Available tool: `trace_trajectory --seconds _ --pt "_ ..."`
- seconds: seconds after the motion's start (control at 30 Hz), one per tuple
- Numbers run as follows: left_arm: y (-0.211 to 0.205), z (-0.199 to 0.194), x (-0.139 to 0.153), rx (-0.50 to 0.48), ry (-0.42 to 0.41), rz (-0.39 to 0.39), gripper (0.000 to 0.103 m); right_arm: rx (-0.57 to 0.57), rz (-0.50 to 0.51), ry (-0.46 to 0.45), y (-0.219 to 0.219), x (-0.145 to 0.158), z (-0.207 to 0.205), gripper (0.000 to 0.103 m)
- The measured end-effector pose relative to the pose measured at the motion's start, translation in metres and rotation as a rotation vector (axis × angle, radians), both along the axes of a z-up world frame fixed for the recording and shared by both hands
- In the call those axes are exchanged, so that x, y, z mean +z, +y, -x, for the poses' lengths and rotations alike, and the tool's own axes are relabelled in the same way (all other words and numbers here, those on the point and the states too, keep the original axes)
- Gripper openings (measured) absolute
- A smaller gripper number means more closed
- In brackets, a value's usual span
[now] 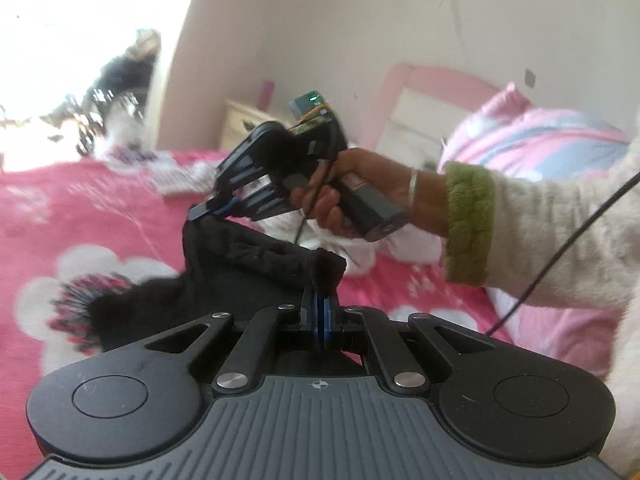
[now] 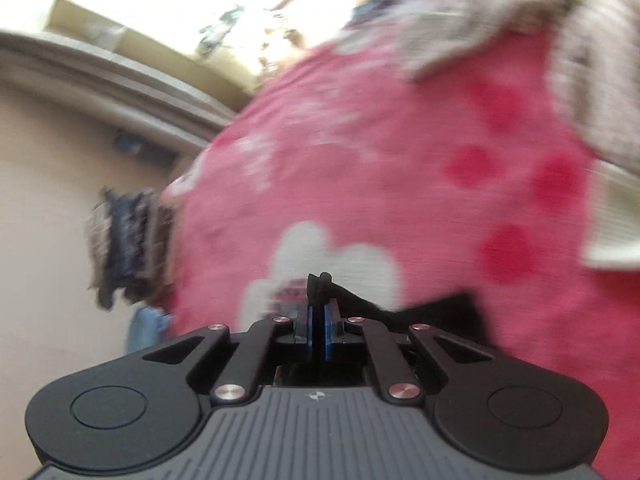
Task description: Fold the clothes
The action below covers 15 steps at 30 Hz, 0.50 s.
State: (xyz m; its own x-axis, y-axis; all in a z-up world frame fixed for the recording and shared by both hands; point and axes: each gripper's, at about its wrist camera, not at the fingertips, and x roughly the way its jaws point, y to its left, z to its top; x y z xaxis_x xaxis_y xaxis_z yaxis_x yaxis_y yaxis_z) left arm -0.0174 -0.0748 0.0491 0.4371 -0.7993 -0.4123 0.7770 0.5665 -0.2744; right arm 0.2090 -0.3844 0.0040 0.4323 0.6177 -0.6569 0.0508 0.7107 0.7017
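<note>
A black garment (image 1: pixel 240 264) hangs stretched between both grippers above a pink flowered bedspread (image 1: pixel 100 216). My left gripper (image 1: pixel 321 300) is shut on its near right corner, blue pads pressed together. In the left wrist view my right gripper (image 1: pixel 212 210), held by a hand in a fuzzy white sleeve with a green cuff (image 1: pixel 468 224), pinches the garment's far upper edge. In the blurred right wrist view my right gripper (image 2: pixel 319 300) is shut on a fold of the black garment (image 2: pixel 420 314), which trails off to the right over the bedspread (image 2: pixel 400 140).
White clothes (image 1: pixel 352 248) lie on the bed behind the black garment. A pink and blue quilt (image 1: pixel 540 136) is piled at the headboard, with a wooden nightstand (image 1: pixel 240 120) beyond. A beige knitted garment (image 2: pixel 560 40) lies on the bed's far side. A cable (image 1: pixel 560 256) hangs near the sleeve.
</note>
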Motion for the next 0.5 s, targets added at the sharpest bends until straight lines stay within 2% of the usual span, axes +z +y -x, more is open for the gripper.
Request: trace_trajectory --seconds 0.17,0.33,0.43,0.5 --pt "0.047 0.023 0.020 0.110 -0.045 -0.007 0.000 0.163 -0.053 -0.068 0.100 0.028 -0.018 0.006" --pt "0.081 0.037 0.027 0.219 -0.057 -0.038 0.000 0.314 -0.099 -0.104 0.195 0.036 -0.019 0.006" --pt "0.089 0.040 0.024 0.255 -0.045 -0.057 0.000 0.362 -0.109 -0.099 0.229 0.031 -0.019 0.006" --pt "0.089 0.038 0.020 0.248 -0.031 -0.059 0.000 0.364 -0.107 -0.086 0.235 0.024 -0.017 0.006"
